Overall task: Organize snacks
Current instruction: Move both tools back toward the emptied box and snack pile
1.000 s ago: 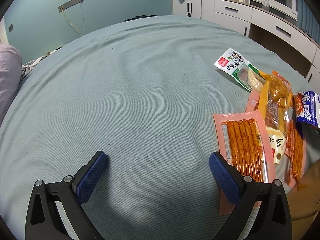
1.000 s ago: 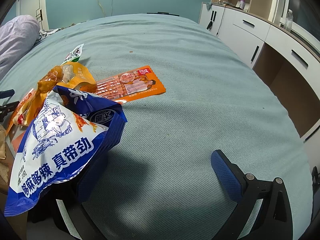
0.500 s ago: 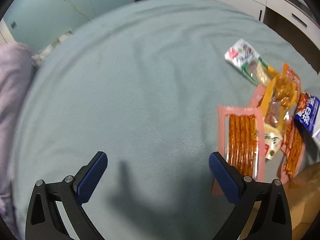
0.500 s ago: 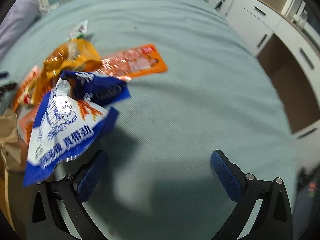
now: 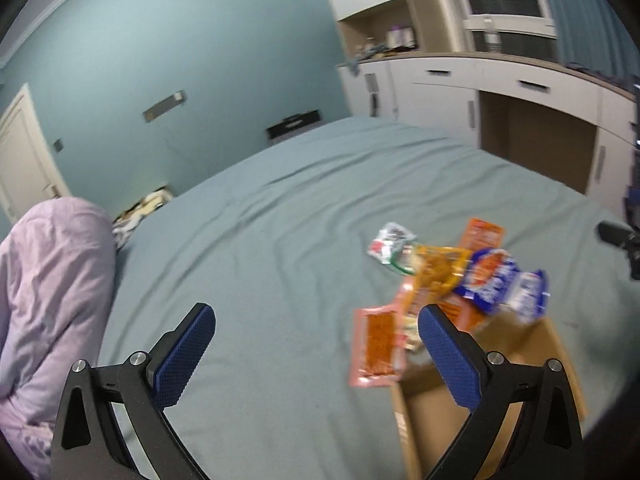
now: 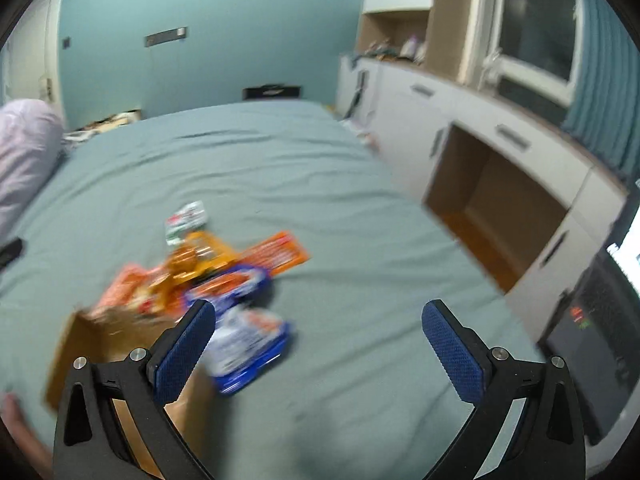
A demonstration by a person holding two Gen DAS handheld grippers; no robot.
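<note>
Several snack packs lie in a heap on the teal bed. A blue and white bag [image 5: 504, 284] [image 6: 248, 340] rests at the heap's near side, by an open cardboard box [image 5: 500, 384] [image 6: 104, 344]. A pink pack of red sticks [image 5: 376, 348], a yellow-orange pack [image 5: 436, 268] [image 6: 196, 256], a flat orange pack [image 5: 482, 232] [image 6: 280, 254] and a green and white pack [image 5: 390, 242] [image 6: 186, 220] lie around it. My left gripper [image 5: 316, 356] is open above the bed, left of the heap. My right gripper [image 6: 318, 354] is open, holding nothing, right of the box. Both views are blurred.
A lilac duvet [image 5: 48, 280] [image 6: 24, 152] is bunched at the left of the bed. White cabinets with an open recess [image 6: 496, 208] [image 5: 536, 136] line the right side. A dark screen [image 6: 592, 344] stands at the near right. A hand [image 6: 16, 420] shows by the box.
Both grippers have risen and pulled back from the bed, so the heap looks farther off. The blue and white bag, close to the right gripper before, now lies by the box.
</note>
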